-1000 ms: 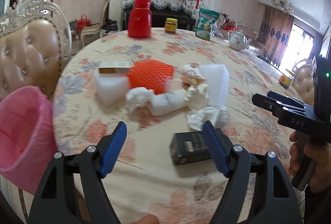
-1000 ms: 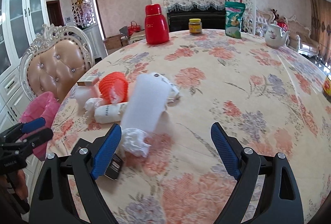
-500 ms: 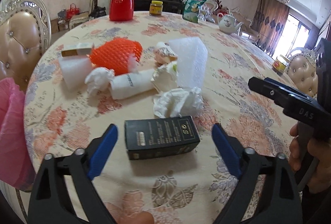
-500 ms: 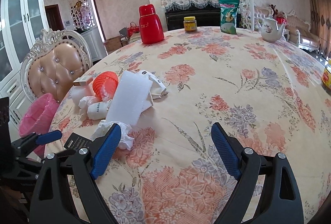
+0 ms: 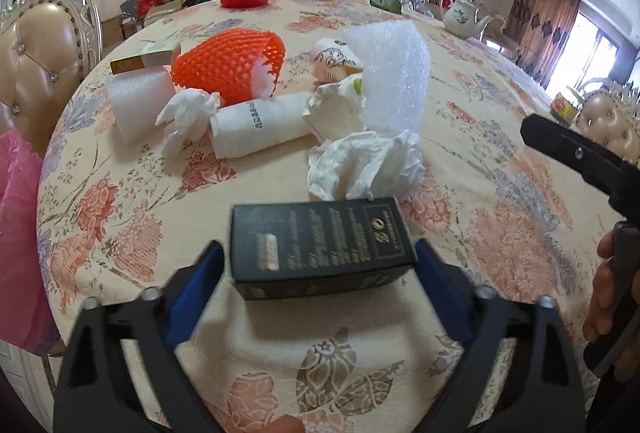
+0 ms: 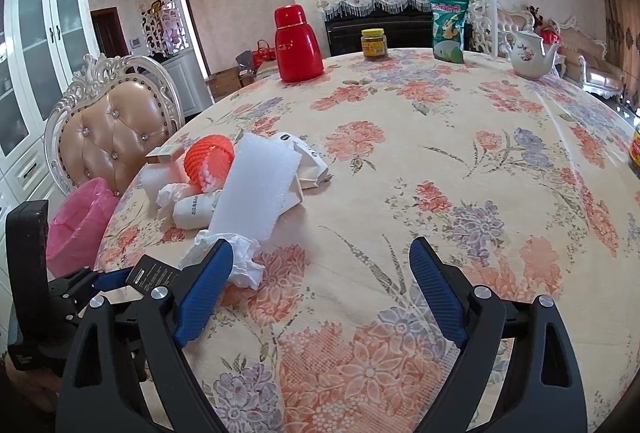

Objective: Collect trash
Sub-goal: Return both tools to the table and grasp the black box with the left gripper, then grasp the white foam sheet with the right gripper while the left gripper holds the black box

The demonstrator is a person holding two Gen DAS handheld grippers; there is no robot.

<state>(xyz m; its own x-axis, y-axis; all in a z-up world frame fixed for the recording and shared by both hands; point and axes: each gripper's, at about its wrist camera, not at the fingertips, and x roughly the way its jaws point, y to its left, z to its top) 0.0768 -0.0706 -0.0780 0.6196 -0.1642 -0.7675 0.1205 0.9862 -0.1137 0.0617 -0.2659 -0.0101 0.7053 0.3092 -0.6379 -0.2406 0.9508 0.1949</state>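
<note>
A: Where do we stand with the trash now?

B: Our left tool (image 5: 318,265) has its two blue fingers on both short ends of the black box (image 5: 320,245), which lies on the table (image 5: 480,137) near our edge. The fingers seem to touch the box, but the view is blurred there, so we cannot tell if they already pinch it or only frame it.

A: And the right tool (image 6: 322,285)?

B: It is spread wide and holds nothing. It hovers over bare cloth, I think so it leaves room for the left one.

A: Why the box first?

B: It is the nearest piece, apart from the pile. Behind it lie the crumpled tissue (image 5: 364,163), the white foam sheet (image 5: 394,73), the paper roll (image 5: 260,123) and the orange net sleeve (image 5: 230,63).

A: Where does it go?

B: We judge into the pink bin (image 5: 18,245), at the left beside the table, close for this hand.
</note>
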